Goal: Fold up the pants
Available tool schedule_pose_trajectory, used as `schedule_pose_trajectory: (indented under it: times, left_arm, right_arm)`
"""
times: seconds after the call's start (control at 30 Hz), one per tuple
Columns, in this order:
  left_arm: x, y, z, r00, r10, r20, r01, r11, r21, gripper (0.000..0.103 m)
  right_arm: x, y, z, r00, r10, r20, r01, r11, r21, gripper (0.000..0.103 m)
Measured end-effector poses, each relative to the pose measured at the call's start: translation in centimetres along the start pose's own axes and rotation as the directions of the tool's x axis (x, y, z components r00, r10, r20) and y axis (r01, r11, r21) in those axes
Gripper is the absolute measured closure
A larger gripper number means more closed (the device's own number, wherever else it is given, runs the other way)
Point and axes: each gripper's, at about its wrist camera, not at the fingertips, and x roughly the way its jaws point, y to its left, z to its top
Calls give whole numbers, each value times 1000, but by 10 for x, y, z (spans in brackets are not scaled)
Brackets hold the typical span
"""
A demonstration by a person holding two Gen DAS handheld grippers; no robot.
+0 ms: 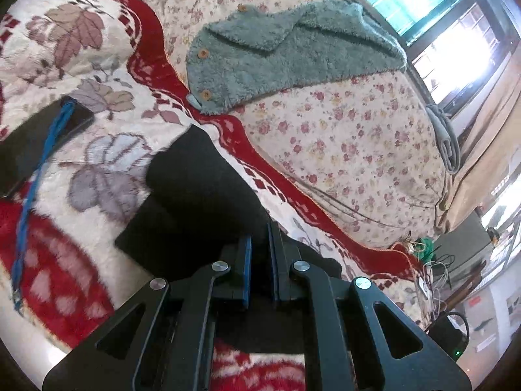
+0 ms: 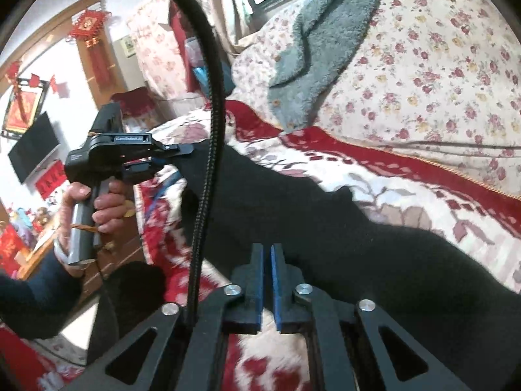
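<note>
Left wrist view first: the left gripper [image 1: 259, 244] has its blue-padded jaws drawn close together over the black pants [image 1: 202, 202], which lie on the red and cream leaf-patterned blanket [image 1: 97, 150]; the fabric runs right under the pads, so it looks pinched, though dark cloth against dark fingers makes that hard to confirm. A fluffy grey-green jacket [image 1: 286, 55] rests well apart on the floral quilt [image 1: 358, 150]. Right wrist view next: the right gripper [image 2: 267, 260] also shows its jaws nearly pressed together at the near edge of the pants, which stretch across the blanket toward the other gripper, held in a person's hand [image 2: 97, 202]. The cloth seems soft, limp and light; it will sag between grips, so taking it by an edge or corner at each end should serve best.
</note>
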Motion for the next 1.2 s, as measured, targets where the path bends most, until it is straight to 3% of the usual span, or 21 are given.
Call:
schedule_pose_trajectory:
  times: [0.17,0.27,0.33,0.4,0.43,0.5,0.63,0.83,0.9,0.97,1.03,1.2]
  left_arm:
    - [-7,9,-13,997,82,8,-82,997,16,95]
    - [-4,11,-17,996,86,-18,-86,996,33,95]
    - [-3,10,-18,996,88,-25,-88,996,27,94]
    - [0,9,-20,993,116,-27,-115,993,36,88]
    - [2,10,-21,991,128,-30,-127,991,38,77]
    - [7,13,-23,991,129,-47,-128,991,28,62]
    - [13,20,-23,987,144,-75,-143,990,11,61]
    - [24,24,-22,987,108,-121,-109,994,-6,61]
    - [28,20,-20,987,105,-119,-105,994,6,61]
    - [33,17,-16,987,103,-123,-102,995,12,61]
    - [39,14,-10,988,93,-121,-92,996,16,61]
    - [64,13,2,984,78,-159,-78,997,2,61]
  right_arm:
    - [11,0,-13,998,-43,-39,43,999,-10,100]
    - [11,6,-13,997,-78,4,78,996,-39,98]
    - [11,14,-9,994,-107,25,109,991,-77,90]
    - [14,18,-7,993,-115,33,118,988,-98,53]
    - [17,20,-5,993,-115,29,117,988,-105,48]
    - [25,26,-4,995,-97,16,98,987,-124,48]
    - [49,42,0,995,-96,-3,94,977,-193,48]
    - [102,49,6,981,-171,-93,139,948,-285,51]
    - [111,42,9,978,-173,-114,139,956,-257,72]
    - [105,29,17,990,-104,-95,87,982,-167,85]
    - [98,15,24,997,-47,-67,41,996,-79,86]
    - [100,8,25,997,-25,-75,22,999,-45,86]
